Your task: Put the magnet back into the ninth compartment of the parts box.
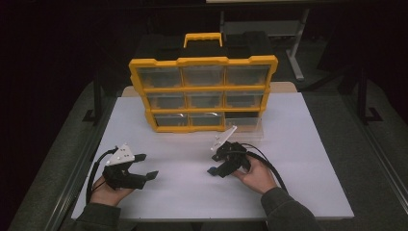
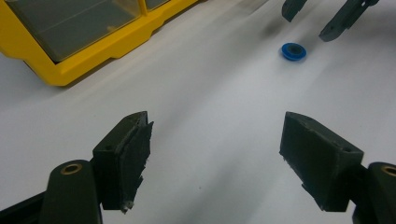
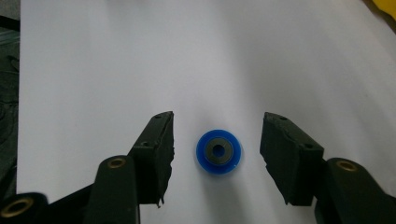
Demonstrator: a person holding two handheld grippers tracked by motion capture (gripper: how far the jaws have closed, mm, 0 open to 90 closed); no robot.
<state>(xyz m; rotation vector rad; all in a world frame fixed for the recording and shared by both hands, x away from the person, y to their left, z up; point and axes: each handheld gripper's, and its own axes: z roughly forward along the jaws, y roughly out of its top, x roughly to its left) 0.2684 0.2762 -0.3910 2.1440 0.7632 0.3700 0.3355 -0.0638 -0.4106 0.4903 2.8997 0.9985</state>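
Small round blue plastic disc with dark centre (image 3: 218, 151) flat on white tabletop (image 1: 298, 144), untouched between spread jaws of right hand-held gripper (image 3: 217, 144); left hand-held gripper (image 2: 215, 158) likewise agape, holding nothing

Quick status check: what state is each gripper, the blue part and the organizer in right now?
Left gripper: open, empty, off to the side.
Right gripper: open, jaws either side of the blue disc, not gripping.
Blue disc: lying flat on the table, free.
Organizer: upright; bottom-right drawer pulled out, the rest shut.

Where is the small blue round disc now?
The small blue round disc lies on the white table, between the right hand-held gripper's open jaws.
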